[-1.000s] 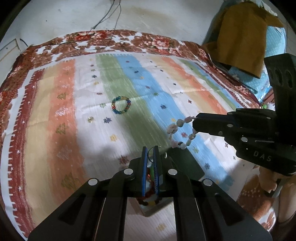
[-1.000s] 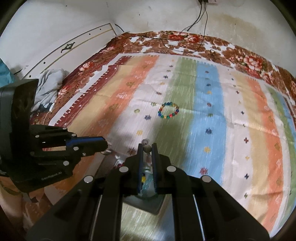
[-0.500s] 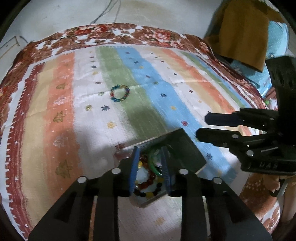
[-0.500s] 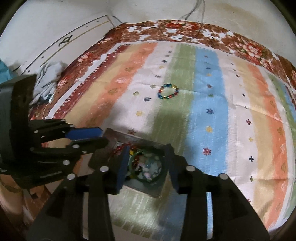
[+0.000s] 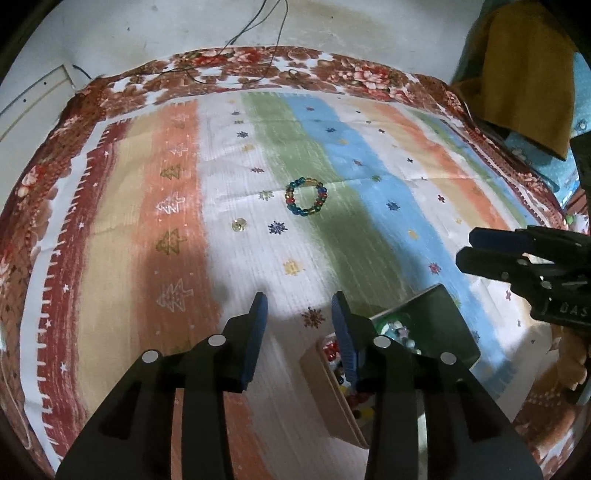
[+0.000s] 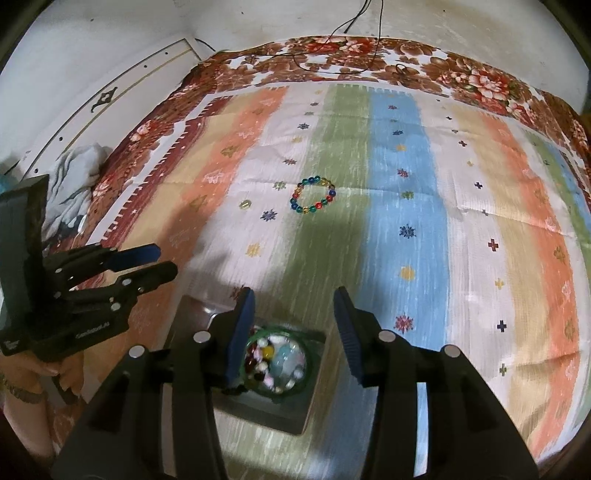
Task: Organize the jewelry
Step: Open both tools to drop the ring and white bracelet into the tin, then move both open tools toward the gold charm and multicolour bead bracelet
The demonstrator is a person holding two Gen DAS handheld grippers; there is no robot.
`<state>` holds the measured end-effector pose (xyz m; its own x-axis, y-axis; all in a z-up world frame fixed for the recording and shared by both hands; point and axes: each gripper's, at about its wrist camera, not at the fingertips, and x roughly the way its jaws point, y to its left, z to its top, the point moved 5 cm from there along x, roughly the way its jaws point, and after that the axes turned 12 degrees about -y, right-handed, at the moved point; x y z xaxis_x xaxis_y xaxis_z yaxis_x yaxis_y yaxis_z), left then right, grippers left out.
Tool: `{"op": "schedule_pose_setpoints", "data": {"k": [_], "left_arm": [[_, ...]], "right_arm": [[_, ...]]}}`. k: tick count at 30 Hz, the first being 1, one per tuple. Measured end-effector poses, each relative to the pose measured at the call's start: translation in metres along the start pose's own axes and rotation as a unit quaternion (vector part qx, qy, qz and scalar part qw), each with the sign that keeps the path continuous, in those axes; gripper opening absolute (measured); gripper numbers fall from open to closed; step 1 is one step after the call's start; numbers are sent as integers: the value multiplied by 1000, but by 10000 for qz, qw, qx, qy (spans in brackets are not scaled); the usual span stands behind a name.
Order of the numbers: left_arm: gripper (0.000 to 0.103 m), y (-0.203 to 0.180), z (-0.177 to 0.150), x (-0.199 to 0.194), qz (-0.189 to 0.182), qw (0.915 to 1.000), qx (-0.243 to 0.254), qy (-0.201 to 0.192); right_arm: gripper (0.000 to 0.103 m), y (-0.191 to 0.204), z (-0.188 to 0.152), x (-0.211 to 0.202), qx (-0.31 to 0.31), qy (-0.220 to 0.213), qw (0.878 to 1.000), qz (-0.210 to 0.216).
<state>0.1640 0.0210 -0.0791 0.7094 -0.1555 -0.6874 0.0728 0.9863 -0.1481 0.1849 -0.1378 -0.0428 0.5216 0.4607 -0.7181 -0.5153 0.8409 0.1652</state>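
Note:
A multicoloured bead bracelet [image 5: 306,196] lies on the striped cloth, on the green stripe; it also shows in the right wrist view [image 6: 313,196]. An open jewelry box [image 5: 334,391] with several bead bracelets inside sits near me, its dark lid [image 5: 439,325] raised; in the right wrist view the box [image 6: 295,413] holds a green bangle around mixed beads [image 6: 275,360]. My left gripper [image 5: 298,308] is open and empty, left of the box. My right gripper [image 6: 293,306] is open and empty, just above the box.
The striped cloth [image 5: 184,206] has a red floral border at the wall. Brown and blue fabric [image 5: 524,74] is piled at the far right. Grey cloth [image 6: 74,177] lies at the left edge. Black cables [image 6: 354,22] run down the wall.
Both grippers were shut on bracelets over the box; they opened and let them go into it. Both have since risen, and the left one has shifted left of the box.

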Motion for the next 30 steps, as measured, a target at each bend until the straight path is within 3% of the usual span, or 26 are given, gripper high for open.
{"op": "schedule_pose_setpoints", "data": {"k": [7, 20, 30], "left_arm": [[39, 9, 7, 23, 161, 9998, 102, 109], [41, 20, 17, 58, 282, 9988, 304, 269], [41, 42, 20, 87, 387, 9979, 191, 478]], "right_arm": [[52, -11, 11, 16, 159, 21, 9997, -157], [53, -23, 31, 54, 164, 114, 9993, -317], [53, -30, 40, 85, 361, 304, 9985, -279]]}}
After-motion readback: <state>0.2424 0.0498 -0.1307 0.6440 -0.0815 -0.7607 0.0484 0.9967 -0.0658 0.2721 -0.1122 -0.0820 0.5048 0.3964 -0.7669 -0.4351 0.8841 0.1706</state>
